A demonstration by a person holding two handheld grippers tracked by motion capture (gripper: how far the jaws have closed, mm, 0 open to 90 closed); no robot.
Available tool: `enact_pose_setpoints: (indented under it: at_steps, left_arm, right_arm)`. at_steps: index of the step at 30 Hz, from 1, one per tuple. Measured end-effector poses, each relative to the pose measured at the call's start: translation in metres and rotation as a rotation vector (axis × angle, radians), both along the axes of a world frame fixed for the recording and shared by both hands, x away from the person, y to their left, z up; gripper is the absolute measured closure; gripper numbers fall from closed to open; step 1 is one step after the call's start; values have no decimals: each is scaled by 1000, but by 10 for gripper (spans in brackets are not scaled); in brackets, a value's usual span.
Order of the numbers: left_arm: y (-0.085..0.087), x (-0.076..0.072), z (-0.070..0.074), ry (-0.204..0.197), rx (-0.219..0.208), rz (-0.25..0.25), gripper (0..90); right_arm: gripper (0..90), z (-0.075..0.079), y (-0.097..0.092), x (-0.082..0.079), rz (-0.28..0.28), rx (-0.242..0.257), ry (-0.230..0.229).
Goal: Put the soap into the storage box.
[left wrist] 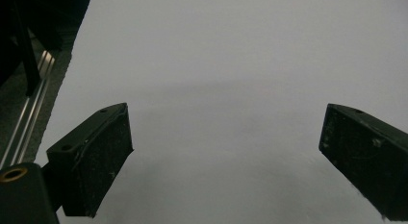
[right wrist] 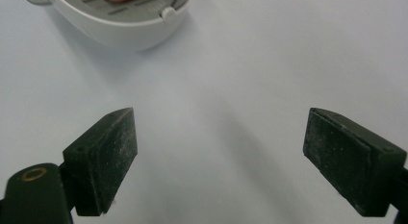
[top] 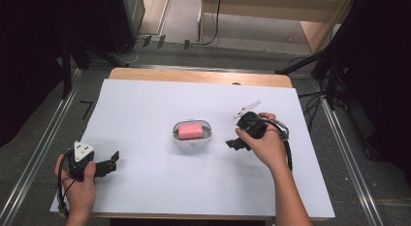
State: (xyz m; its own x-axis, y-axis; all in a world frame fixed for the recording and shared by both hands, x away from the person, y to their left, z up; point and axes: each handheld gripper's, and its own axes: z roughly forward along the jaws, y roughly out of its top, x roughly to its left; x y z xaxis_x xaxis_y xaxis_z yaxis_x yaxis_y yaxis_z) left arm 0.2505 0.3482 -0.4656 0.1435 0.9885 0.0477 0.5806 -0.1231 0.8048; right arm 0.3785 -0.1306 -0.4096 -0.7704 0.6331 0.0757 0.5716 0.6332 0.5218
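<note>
My right gripper [top: 233, 142], jaws spread and empty, sits just right of the soap dish [top: 193, 138] holding the pink soap [top: 190, 131] mid-worktop, nearer than my left gripper [top: 112, 161], also spread.

White sheet [top: 145, 187] over wooden table [top: 194, 74]

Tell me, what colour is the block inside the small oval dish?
Pink. The block in the white dish shows best in the high view.
</note>
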Motion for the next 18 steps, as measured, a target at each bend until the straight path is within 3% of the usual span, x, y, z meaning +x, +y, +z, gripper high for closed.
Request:
enact_pose_setpoints:
  at_steps: [5,11,18]
  left_arm:
    - [-1,0,0,0,5,0,48]
    - [-1,0,0,1,9,1,47]
    - [0,0,0,0,3,3,47]
  right_arm:
    - [123,-6,-20,-7,-48,17,-2]
    - [123,-12,-44,-16,-114,40,-43]
    - [123,-26,-70,-30,-185,71,-46]
